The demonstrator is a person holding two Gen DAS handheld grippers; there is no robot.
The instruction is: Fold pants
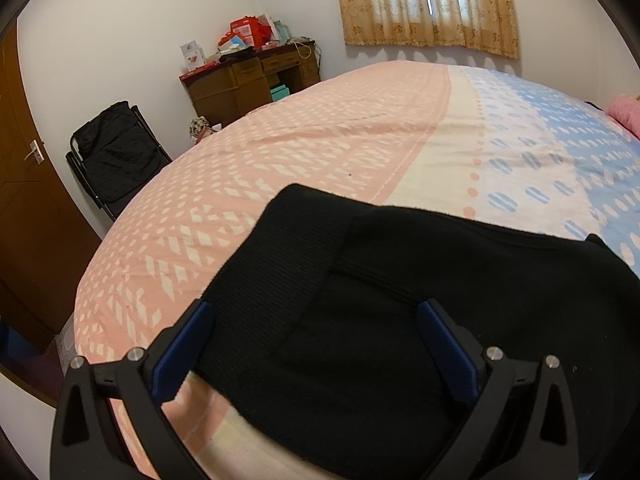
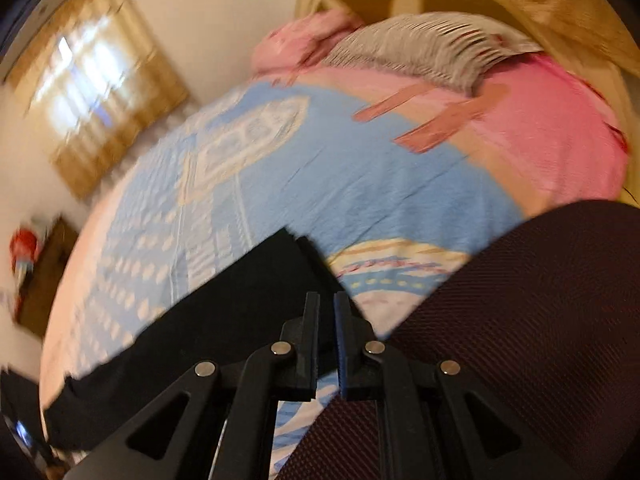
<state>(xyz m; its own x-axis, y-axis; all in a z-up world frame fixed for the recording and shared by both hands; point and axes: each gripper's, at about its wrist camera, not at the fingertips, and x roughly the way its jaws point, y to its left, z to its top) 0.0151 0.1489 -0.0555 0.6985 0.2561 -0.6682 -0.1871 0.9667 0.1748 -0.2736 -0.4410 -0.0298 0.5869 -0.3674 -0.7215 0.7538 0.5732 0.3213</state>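
Matt black knit pants (image 1: 400, 300), printed cotton bedsheet (image 1: 280, 168), wooden desk (image 1: 240, 84)

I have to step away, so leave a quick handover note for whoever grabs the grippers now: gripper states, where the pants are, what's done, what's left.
Left gripper: jaws wide open, poised over the waistband end of the black pants, gripping nothing.
Right gripper: jaws nearly shut; that view is blurred, and no cloth shows between the tips.
Pants: lying on the patterned bed sheet near the front edge, with a layer already lapped over at the waistband end. A dark red mesh fabric fills the right of the right wrist view.
Done: apparently a first fold.
Left: fold the length over and tidy.
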